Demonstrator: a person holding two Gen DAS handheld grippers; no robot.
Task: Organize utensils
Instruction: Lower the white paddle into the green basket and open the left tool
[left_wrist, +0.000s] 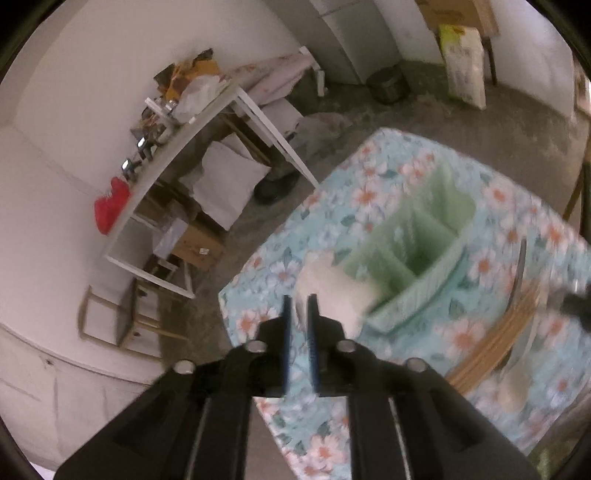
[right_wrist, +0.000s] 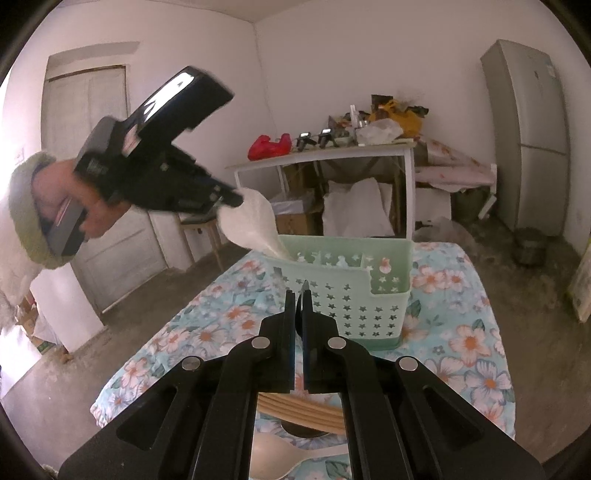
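The left gripper (left_wrist: 299, 301) is seen slightly parted at the white spoon (right_wrist: 255, 221), whose handle is standing in the left end of the green caddy (right_wrist: 354, 291); whether the pads are pressing on it cannot be told. The right gripper (right_wrist: 298, 295) is clenched on a thin dark utensil (right_wrist: 300, 317) just before the caddy, while wooden chopsticks (right_wrist: 299, 411) and another white spoon (right_wrist: 273, 458) are left on the flowered tablecloth (right_wrist: 207, 325).

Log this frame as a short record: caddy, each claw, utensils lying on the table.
caddy: green caddy upright on floral tablecloth
left claw: jaws slightly apart, at the white spoon standing in the caddy
right claw: shut on a dark utensil, short of the caddy
on table: wooden chopsticks, pale spoon
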